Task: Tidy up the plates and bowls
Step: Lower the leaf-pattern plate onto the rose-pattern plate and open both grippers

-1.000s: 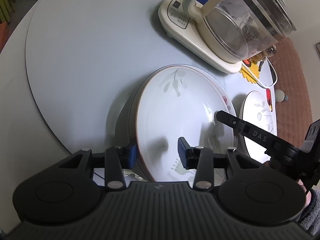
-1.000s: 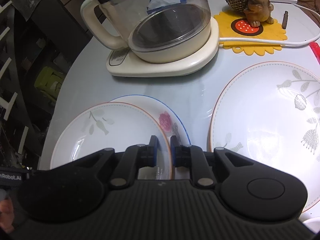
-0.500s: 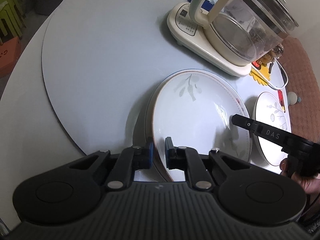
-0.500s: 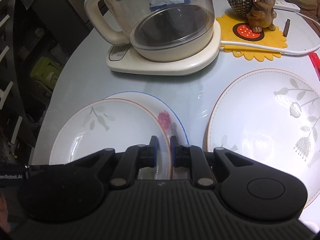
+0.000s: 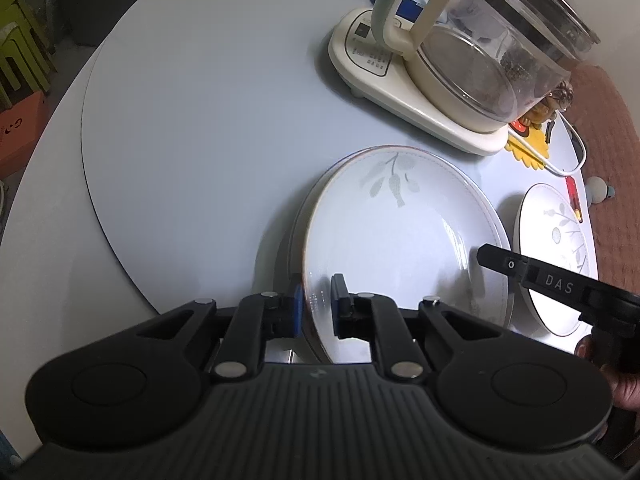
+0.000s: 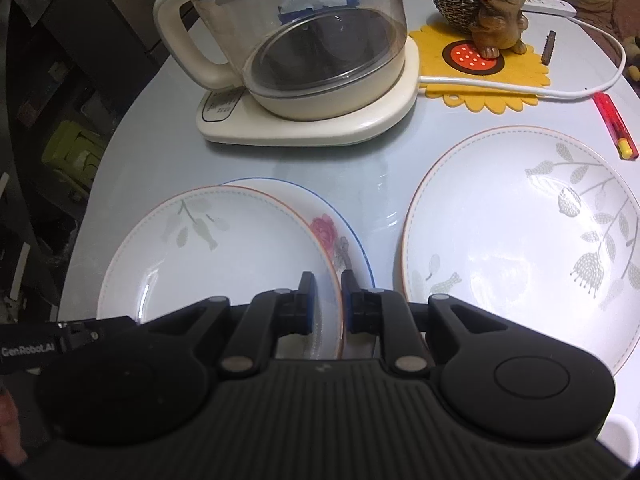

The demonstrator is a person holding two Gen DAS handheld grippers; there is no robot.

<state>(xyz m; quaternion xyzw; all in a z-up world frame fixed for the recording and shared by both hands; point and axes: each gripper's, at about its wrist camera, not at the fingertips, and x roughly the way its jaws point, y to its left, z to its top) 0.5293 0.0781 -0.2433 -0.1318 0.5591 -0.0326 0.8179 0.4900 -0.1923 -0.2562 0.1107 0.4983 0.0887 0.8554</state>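
A round pale-blue table [image 5: 200, 128] fills both views. Against the earliest frame, where the left gripper's fingers stood wide apart around the plate's edge, they are now drawn in close on it.

A cream electric kettle with a glass jug [image 6: 308, 60] stands at the far side of the table. In front of it lies a large white plate with grey leaves and a thin orange rim [image 6: 520, 240], flat and on its own, just beside the stacked pair.

The leaf-patterned plate [image 5: 400, 240], white with a brown-orange rim line and a grey sprig near its far edge, sits on top of a blue-rimmed plate with a pink rose [image 6: 336, 236], shifted a little to the left so the rose shows.

The left gripper [image 5: 316, 308] is clamped on the near rim of the leaf-patterned plate, one finger outside, one inside. The right gripper [image 6: 327, 302] pinches the same plate's rim on its right side, fingers nearly together.

A yellow flower-shaped mat [image 6: 480, 68] carries a small brown dog figurine [image 6: 498, 12], and a red lighter [image 6: 614, 126] lies near the table edge.
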